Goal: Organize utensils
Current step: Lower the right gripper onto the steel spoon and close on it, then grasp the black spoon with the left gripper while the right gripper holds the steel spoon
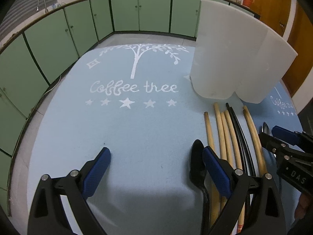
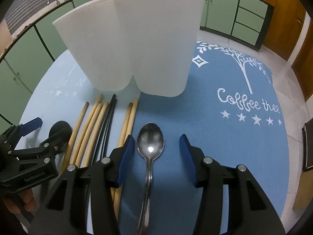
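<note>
A white two-compartment utensil holder (image 1: 230, 58) (image 2: 137, 45) stands upright on a blue mat. In front of it lie several wooden chopsticks (image 1: 221, 129) (image 2: 92, 121) and a pair of black chopsticks (image 1: 237, 129) (image 2: 109, 113). A black spoon (image 1: 196, 160) (image 2: 59, 131) lies left of the chopsticks, beside the right finger of my open left gripper (image 1: 156, 160) (image 2: 34, 135). A metal spoon (image 2: 150, 143) (image 1: 266, 128) lies right of the chopsticks, between the open fingers of my right gripper (image 2: 157, 152) (image 1: 273, 135). Neither gripper holds anything.
The blue "Coffee tree" mat (image 1: 133, 117) (image 2: 234, 127) covers a round table. Green cabinets (image 1: 78, 25) line the room behind, with a faucet (image 1: 42, 3) at the far left and a wooden door (image 2: 289, 19) on the right.
</note>
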Demonstrator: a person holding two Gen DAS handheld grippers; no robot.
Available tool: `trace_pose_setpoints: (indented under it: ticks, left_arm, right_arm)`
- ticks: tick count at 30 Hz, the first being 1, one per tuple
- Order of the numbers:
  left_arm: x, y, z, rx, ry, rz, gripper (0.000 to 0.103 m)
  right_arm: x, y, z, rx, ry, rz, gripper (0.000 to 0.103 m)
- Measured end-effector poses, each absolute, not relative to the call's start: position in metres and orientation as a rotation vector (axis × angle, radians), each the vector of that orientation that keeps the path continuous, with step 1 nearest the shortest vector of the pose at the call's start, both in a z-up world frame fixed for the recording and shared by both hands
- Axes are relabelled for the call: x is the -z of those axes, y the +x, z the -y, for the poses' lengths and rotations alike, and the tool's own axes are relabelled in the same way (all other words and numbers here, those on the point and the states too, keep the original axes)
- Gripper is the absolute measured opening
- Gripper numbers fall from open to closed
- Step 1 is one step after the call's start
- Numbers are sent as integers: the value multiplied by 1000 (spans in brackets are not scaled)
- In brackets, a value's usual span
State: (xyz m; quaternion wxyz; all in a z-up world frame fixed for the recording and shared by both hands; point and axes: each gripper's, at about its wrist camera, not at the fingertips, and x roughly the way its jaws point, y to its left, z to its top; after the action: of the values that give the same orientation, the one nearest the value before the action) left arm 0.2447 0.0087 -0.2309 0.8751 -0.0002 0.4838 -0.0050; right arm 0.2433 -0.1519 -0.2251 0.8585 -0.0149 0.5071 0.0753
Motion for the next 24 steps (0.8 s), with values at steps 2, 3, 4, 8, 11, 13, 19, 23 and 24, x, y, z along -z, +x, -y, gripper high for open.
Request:
trace_pose_setpoints:
  ticks: [2,3,4,8,11,13,19,23,24]
  left_arm:
    - [232,247,-8,5,5,-1010,93]
    - [231,248,-8,5,5,-1012,93]
    - [231,248,-7,10,3,-1016,92]
    - [227,243,-7,22,4,-1011,92]
    - [229,238,-11,24,21,-1008,92]
    - [226,234,-14,23,4,-1005,92]
    - [222,232,-12,33,-12,-1006,93]
    - [222,236,-8,26,-6,-1006,93]
    - [222,237,-7,19,-1,-1007,93]
  right_arm:
    - [223,240,151,-158,-32,-1065,41]
    - [223,240,151,-160,-32,-1066,40]
    - [222,241,152,-161,-33,-1066,40]
    - [220,239,149,-170,-48,-1058,28]
    - [220,237,150,-170,-48,-1054,28]
    - [220,236,151,-166,-41,-1055,28]
    - [218,229,151,-165,-40,-1059,28]
    - [217,233,153,-167,-36,-1061,28]
    - [217,233,153,-166,-36,-1061,28]
